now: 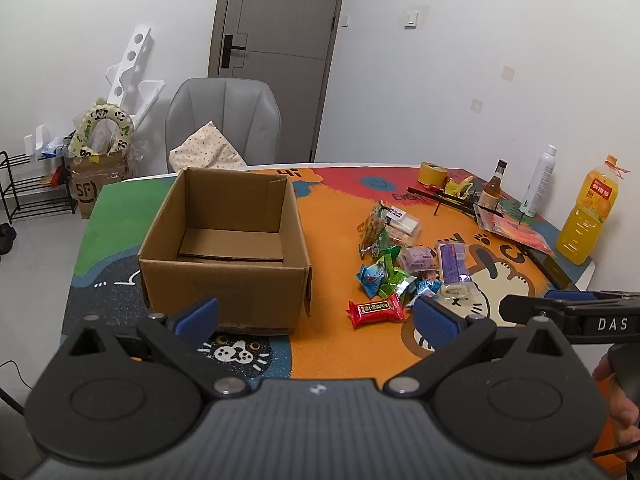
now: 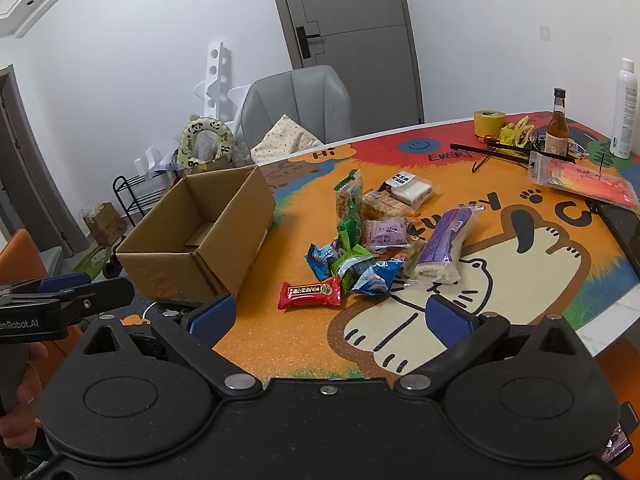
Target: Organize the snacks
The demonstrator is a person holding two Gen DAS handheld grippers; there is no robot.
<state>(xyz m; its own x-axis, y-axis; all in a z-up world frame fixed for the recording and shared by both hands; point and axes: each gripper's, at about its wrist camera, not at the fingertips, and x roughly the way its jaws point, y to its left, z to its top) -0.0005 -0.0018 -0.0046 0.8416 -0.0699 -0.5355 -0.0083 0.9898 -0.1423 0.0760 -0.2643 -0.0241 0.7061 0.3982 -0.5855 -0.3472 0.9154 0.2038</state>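
Note:
An open, empty cardboard box [image 1: 224, 256] stands on the colourful table mat; it also shows in the right wrist view [image 2: 200, 240]. To its right lies a pile of wrapped snacks [image 1: 404, 256], also in the right wrist view [image 2: 380, 236], with a red bar [image 1: 375, 310] [image 2: 310, 290] nearest me and a purple pack [image 1: 452, 266] [image 2: 444, 244] on the right. My left gripper [image 1: 316, 318] is open and empty, above the table's near edge in front of the box. My right gripper [image 2: 330, 316] is open and empty, near the red bar.
At the table's far right stand a yellow tape roll [image 1: 431, 173], a brown bottle [image 1: 493, 190], a white spray can [image 1: 540, 182], an orange juice bottle [image 1: 588, 210] and a red packet [image 2: 584, 180]. A grey chair [image 1: 224, 120] stands behind the table.

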